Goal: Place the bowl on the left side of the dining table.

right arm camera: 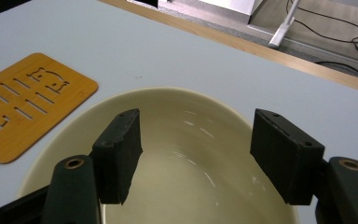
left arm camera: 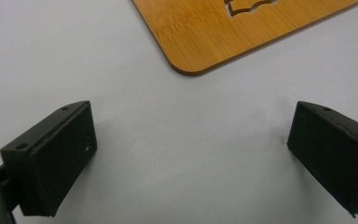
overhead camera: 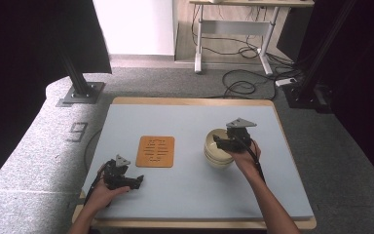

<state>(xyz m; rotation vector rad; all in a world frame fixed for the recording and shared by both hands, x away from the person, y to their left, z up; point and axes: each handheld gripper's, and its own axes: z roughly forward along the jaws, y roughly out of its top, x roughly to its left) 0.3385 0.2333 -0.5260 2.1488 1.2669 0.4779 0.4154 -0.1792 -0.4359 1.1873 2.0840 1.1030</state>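
Note:
A cream bowl (overhead camera: 216,158) stands on the mat right of centre; its glossy inside (right arm camera: 186,158) looks empty. My right gripper (overhead camera: 219,142) hangs over the bowl, and in the right gripper view its open jaws (right arm camera: 198,128) sit above the bowl's hollow without touching the rim. A square bamboo trivet (overhead camera: 155,151) with cut-out slots lies flat left of the bowl. My left gripper (overhead camera: 137,181) rests low near the front left of the mat, below the trivet. Its jaws (left arm camera: 193,121) stand wide open over bare mat, with the trivet's corner (left arm camera: 233,37) just ahead.
The blue-grey mat (overhead camera: 190,190) covers a wooden table whose edge (right arm camera: 279,53) shows beyond the bowl. Grey carpet, black stand feet (overhead camera: 82,92), a desk frame (overhead camera: 233,29) and cables (overhead camera: 246,85) lie past the far edge.

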